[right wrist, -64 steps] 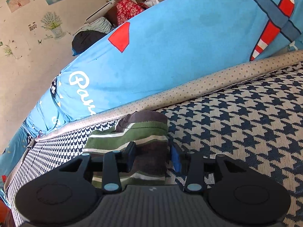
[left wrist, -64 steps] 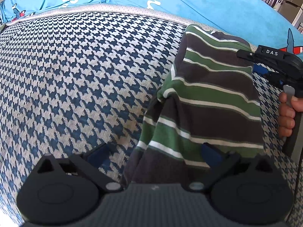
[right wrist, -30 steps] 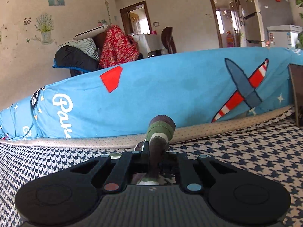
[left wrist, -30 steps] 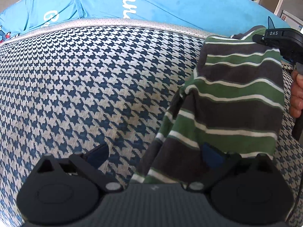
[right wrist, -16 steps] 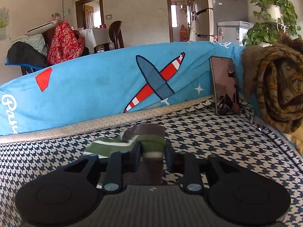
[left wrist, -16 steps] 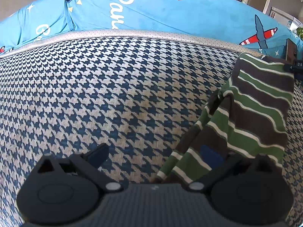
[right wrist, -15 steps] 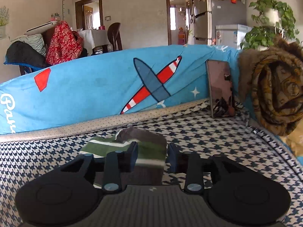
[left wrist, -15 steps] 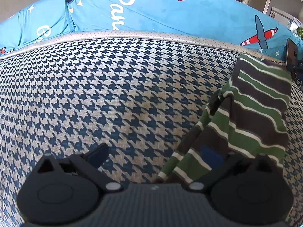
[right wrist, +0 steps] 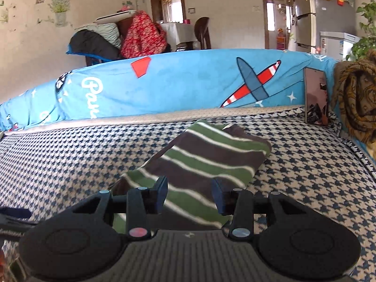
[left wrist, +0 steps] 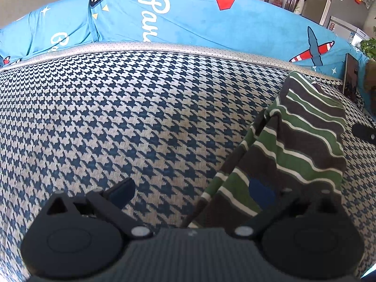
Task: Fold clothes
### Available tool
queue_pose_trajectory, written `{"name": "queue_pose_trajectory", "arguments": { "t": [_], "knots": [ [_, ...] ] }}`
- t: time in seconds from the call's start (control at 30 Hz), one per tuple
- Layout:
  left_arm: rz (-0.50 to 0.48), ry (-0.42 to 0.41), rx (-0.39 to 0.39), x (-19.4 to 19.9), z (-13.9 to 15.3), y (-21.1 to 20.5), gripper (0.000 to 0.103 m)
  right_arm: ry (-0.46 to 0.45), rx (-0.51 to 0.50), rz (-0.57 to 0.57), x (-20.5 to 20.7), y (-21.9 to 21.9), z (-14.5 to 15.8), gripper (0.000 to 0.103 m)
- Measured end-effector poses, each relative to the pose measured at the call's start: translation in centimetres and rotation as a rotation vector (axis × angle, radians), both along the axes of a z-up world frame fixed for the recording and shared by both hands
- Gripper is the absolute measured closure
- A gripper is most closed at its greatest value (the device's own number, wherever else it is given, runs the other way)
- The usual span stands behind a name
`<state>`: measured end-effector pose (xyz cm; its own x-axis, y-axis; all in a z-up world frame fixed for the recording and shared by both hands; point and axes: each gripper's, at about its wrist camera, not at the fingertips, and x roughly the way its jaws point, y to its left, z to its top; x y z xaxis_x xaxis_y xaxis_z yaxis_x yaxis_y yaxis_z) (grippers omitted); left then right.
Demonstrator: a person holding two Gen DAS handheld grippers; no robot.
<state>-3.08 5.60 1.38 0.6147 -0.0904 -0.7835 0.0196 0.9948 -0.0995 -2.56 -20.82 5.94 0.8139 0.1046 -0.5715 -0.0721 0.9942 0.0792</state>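
Note:
A folded garment (right wrist: 206, 162) with green, brown and white stripes lies flat on the houndstooth bed cover (right wrist: 70, 159). My right gripper (right wrist: 190, 190) stands open just in front of its near edge, the cloth showing between the pads but not held. In the left wrist view the same garment (left wrist: 303, 145) lies to the right. My left gripper (left wrist: 191, 191) is open wide. Its right pad (left wrist: 260, 193) hovers over the garment's near corner and its left pad is over bare cover. The right gripper's tip (left wrist: 364, 132) pokes in at the far right edge.
A long blue bolster (right wrist: 188, 84) printed with aeroplanes runs along the back of the bed. A phone (right wrist: 316, 96) leans upright at the back right, beside a brown and yellow patterned cloth (right wrist: 357, 98). Houndstooth cover (left wrist: 105, 117) stretches to the left of the garment.
The right gripper, shut on the garment's edge a second ago, carried it rightward, opened and drew back. The garment now lies flat. The left gripper stayed open.

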Motion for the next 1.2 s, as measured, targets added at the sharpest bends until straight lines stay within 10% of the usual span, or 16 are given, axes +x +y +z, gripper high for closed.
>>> {"name": "queue_pose_trajectory", "arguments": {
  "t": [1.2],
  "knots": [
    [0.096, 0.017, -0.092, -8.1, -2.2, 0.9, 0.000, 0.053, -0.012, 0.438, -13.4, 7.5, -4.3, 0.059]
  ]
}}
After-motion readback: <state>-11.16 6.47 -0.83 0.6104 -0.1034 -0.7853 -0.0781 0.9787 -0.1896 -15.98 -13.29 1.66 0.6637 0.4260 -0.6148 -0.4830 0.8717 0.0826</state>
